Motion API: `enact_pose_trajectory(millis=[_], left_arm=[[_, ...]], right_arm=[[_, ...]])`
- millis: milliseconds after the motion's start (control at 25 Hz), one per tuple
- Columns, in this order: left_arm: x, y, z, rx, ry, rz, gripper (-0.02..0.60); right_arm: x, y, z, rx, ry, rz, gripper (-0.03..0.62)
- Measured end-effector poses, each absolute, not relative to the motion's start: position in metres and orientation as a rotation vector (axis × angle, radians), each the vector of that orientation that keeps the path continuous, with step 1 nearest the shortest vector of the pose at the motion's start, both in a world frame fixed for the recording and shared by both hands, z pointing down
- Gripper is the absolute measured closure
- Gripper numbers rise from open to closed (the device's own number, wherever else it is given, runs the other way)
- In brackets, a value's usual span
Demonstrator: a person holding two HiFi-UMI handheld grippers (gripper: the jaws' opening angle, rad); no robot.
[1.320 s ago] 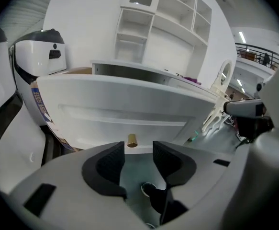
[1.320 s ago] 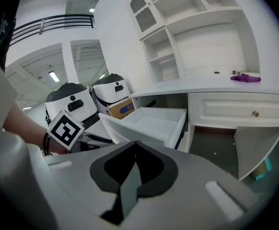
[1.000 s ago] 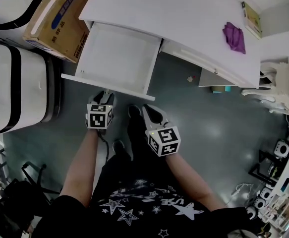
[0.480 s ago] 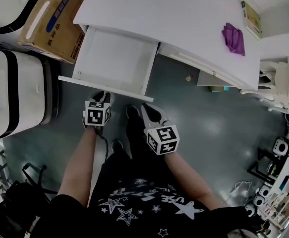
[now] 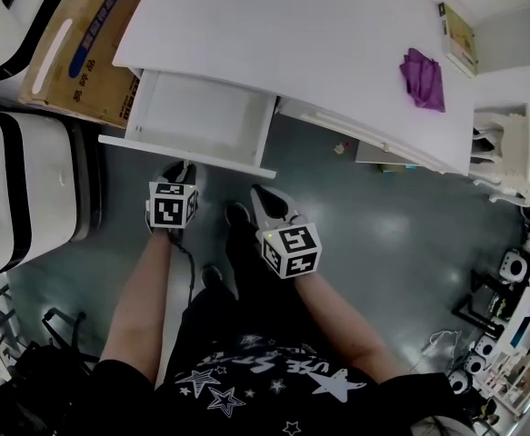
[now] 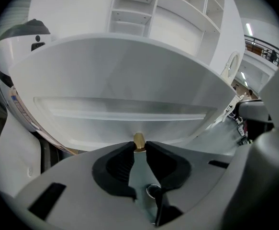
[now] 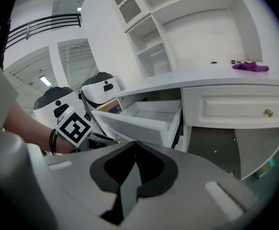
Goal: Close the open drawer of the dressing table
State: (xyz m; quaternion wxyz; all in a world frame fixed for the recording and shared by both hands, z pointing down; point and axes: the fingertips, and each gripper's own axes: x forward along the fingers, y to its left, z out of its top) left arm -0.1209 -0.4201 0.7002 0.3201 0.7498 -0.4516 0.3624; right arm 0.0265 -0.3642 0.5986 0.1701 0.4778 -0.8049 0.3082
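**Open drawer (image 5: 188, 155) of the dressing table (image 5: 283, 34), grasped at its knob by the left gripper (image 6: 139, 146)**

The drawer is seen pulled out under the tabletop's left end, its white inside bare. The small brass knob (image 6: 139, 139) on its front is clenched between the left gripper's pads, whose jaws have just been closing onto it. In the head view that knob is hidden beneath the gripper. The right gripper (image 7: 135, 145) is held near the drawer's front corner, not touching it, its jaws pressed together on nothing. Blue print on the cardboard box (image 5: 83, 48) beside the drawer is too blurred to be read, and the box is cut off by the frame edge. The cover of the flat item (image 5: 458, 39) near the purple cloth (image 5: 423, 78) is equally illegible.
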Motion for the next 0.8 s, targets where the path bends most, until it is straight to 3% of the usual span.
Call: enact_pose_trajectory(millis=[800], left_arm=[[-0.096,-0.511,0.699,1.967,-1.218,0.985,0.495]], right_arm=[[0.056,-0.445,0.614,1.293,-2.327,0.893,0.591]])
